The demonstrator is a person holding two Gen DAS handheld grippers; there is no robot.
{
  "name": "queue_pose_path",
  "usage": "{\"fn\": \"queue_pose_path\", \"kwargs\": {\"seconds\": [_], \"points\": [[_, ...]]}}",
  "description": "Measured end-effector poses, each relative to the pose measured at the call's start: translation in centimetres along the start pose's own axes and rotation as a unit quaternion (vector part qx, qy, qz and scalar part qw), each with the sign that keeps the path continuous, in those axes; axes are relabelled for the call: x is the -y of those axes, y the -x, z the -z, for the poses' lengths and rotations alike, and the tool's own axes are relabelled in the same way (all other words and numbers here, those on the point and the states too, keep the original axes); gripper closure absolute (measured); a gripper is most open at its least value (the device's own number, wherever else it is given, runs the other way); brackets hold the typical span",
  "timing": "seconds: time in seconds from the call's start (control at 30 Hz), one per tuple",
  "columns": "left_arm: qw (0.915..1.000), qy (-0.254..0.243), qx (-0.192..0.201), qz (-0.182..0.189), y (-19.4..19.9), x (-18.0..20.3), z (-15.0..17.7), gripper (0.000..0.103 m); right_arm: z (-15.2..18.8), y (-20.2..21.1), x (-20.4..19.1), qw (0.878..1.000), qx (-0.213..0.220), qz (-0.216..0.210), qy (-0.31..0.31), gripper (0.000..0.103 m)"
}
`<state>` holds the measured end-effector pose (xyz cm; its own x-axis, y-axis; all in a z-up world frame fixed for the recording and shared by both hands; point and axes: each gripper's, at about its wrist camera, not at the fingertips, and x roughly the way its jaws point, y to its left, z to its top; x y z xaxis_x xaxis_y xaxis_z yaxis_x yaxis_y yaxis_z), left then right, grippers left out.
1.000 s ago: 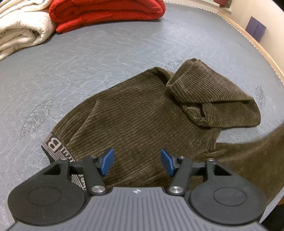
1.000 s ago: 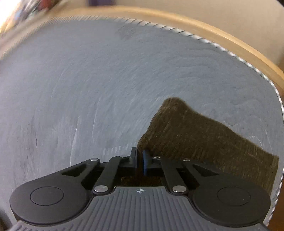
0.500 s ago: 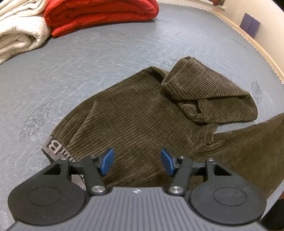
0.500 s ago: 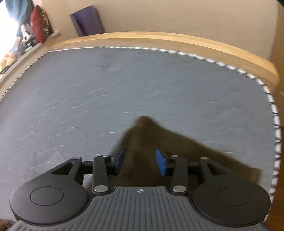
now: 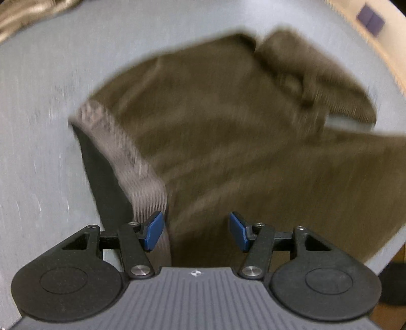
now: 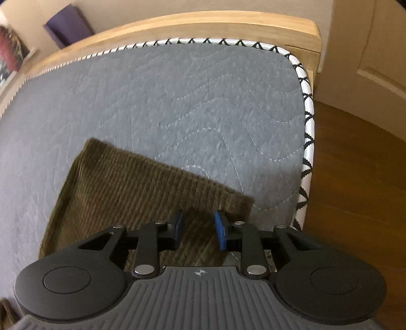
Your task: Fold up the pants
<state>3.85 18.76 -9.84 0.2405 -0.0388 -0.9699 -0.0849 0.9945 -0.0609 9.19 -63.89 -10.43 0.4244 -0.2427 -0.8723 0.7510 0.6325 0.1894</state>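
- Your left claw stands wide, both blue pads clear of the cloth, pointing steeply down at the pants.
- The pants are brown corduroy and lie crumpled on the grey quilted mattress; the left wrist view is blurred, so fine detail is lost.
- The pale waistband runs diagonally from the upper left of the heap down to your left claw's left pad, and it sits just beside that pad; whether they touch you cannot tell from the blur.
- The dark inside of the waist opening shows to the left of the waistband.
- One leg is bunched and folded over itself at the far right of the heap; the other leg stretches off to the right edge of the view.
- Your right claw is at a narrow gap and closing, and it holds nothing: the pads hover over the cloth without pressing it.
- Below the right claw lies the end of a pant leg, flat on the mattress, with its hem running across in front of the claw.
- That leg end sits near the corner of the mattress, close to the black-and-white piped edge.
- A wooden bed frame borders the mattress, with brown wood floor beyond it on the right.
- A purple object stands against the wall behind the frame.
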Motion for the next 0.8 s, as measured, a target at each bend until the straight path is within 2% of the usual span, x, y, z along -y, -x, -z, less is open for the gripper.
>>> {"fn": "queue_pose_path", "kwargs": {"seconds": [0.03, 0.07, 0.13, 0.23, 0.37, 0.47, 0.57, 0.7, 0.8], "points": [[0.9996, -0.016, -0.021, -0.01, -0.8, 0.1, 0.8, 0.04, 0.2, 0.5, -0.8, 1.0, 0.011, 0.014, 0.012, 0.069], [0.9974, -0.052, -0.037, -0.035, -1.8, 0.5, 1.9, 0.041, 0.1, 0.8, -1.6, 0.999, 0.023, 0.025, 0.024, 0.064], [0.993, -0.099, -0.031, -0.057, -2.0, 1.4, 2.9, 0.041, 0.3, 1.7, -3.4, 0.997, 0.047, 0.016, 0.05, 0.063], [0.9934, -0.088, -0.015, -0.071, -0.9, 2.0, 2.6, 0.041, 1.0, 3.2, -7.0, 0.993, 0.065, -0.035, 0.093, 0.063], [0.9943, -0.071, 0.054, -0.058, 1.9, 3.6, 0.4, 0.039, 3.1, 5.5, -13.6, 0.974, 0.074, -0.13, 0.172, 0.061], [0.9936, -0.053, 0.092, -0.038, 3.5, 5.5, -1.9, 0.039, 5.5, 6.7, -18.8, 0.949, 0.058, -0.199, 0.237, 0.06], [0.9913, -0.055, 0.116, -0.029, 4.1, 8.2, -3.9, 0.039, 7.8, 7.0, -23.5, 0.927, 0.027, -0.253, 0.275, 0.059], [0.9893, -0.058, 0.134, -0.007, 4.3, 11.3, -6.2, 0.039, 10.5, 6.1, -29.3, 0.905, -0.012, -0.286, 0.316, 0.056], [0.9883, -0.07, 0.136, 0.003, 4.1, 13.1, -7.2, 0.039, 12.2, 4.6, -33.0, 0.897, -0.034, -0.284, 0.337, 0.054]]}}
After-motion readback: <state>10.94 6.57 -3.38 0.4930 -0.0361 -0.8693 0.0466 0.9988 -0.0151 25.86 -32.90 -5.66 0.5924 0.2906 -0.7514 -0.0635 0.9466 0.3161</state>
